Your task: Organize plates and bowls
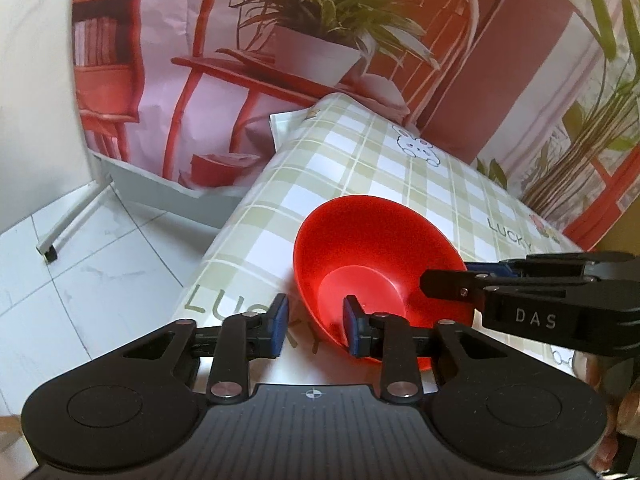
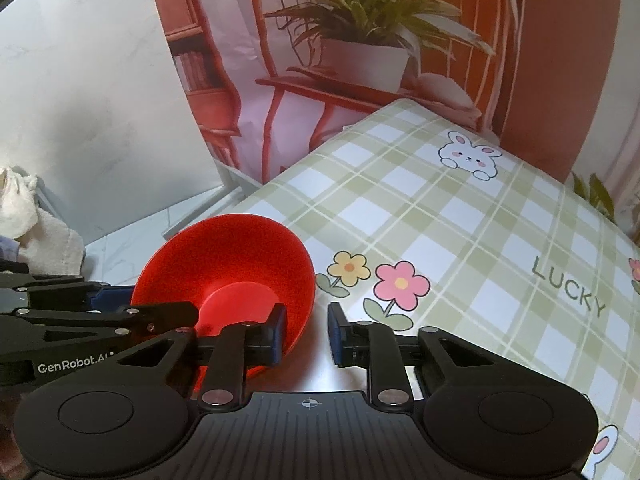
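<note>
**A:** Start closest in. What are the tools doing?

**B:** The left tool (image 1: 316, 320) straddles the near-left wall of the red bowl (image 1: 360, 248), with one blue pad inside and one outside. A strip of cloth shows between the outer pad and the wall, so I'd call it unclenched, not yet gripping.

**A:** And the other one?

**B:** It's much the same. The right tool (image 2: 306, 334) has its left pad over the inside of the bowl's right wall and its right pad outside. Bare cloth shows between that outer pad and the wall, so it is also loose around the rim rather than clamped.

**A:** Where is the bowl itself?

**B:** It is upright on the desk (image 2: 440, 220), near the corner on the person's left, close to the edge above the tiled floor (image 1: 100, 260). It is empty.

**A:** And beyond it?

**B:** The checked cloth runs bare to the far edge, with a printed backdrop (image 2: 360, 60) of a plant and chair behind it. No plates or other bowls are in view.

**A:** So how far along is the task?

**B:** Early in this step, I'd say. The bowl is bracketed on both sides but not gripped or lifted. Closing on it, carrying it and placing it all remain, and I can't tell where it should go.
</note>
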`<action>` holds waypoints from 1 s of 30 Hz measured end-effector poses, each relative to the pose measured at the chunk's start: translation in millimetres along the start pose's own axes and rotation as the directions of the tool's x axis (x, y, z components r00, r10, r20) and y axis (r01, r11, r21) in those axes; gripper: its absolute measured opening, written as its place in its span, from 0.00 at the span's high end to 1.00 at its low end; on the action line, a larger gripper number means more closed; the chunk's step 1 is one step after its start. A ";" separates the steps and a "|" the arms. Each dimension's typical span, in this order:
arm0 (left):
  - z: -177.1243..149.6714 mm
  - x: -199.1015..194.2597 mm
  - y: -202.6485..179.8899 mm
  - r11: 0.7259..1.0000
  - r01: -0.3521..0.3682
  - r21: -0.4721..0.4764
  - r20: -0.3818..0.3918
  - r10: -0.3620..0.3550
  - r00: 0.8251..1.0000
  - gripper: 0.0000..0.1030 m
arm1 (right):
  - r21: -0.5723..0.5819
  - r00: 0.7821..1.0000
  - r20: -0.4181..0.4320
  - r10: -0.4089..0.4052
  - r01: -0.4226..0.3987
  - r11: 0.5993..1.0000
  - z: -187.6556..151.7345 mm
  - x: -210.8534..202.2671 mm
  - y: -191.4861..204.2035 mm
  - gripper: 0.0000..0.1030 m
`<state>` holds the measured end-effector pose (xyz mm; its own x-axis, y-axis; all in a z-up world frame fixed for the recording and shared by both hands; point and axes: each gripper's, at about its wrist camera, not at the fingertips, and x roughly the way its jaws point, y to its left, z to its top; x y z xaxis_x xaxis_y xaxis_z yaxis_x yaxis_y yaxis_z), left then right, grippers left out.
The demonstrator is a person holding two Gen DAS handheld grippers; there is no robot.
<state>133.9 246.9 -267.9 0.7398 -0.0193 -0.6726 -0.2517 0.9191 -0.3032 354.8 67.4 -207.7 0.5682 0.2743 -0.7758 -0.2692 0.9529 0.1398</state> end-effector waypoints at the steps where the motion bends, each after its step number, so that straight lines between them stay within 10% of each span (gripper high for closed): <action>1: -0.1 -0.4 0.0 1.000 0.005 -0.008 0.000 -0.005 1.000 0.78 | 0.000 1.000 0.002 0.001 -0.001 1.000 -0.4 -0.4 0.4 0.85; 18: 0.8 -8.8 -19.2 0.990 -0.029 -0.139 0.003 0.030 1.000 0.91 | 0.139 0.998 0.062 -0.026 0.017 0.990 -19.4 -27.0 -6.5 0.92; 30: 8.0 -6.4 -87.8 0.998 0.044 -0.032 -0.007 -0.045 0.999 0.91 | 0.379 0.985 0.154 -0.072 0.009 0.925 -49.6 -76.8 -71.3 0.95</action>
<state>156.3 169.5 -231.5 0.7459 -0.0631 -0.6630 -0.2386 0.9041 -0.3545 291.7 -27.9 -188.6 0.6994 0.2213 -0.6796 0.0506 0.9331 0.3559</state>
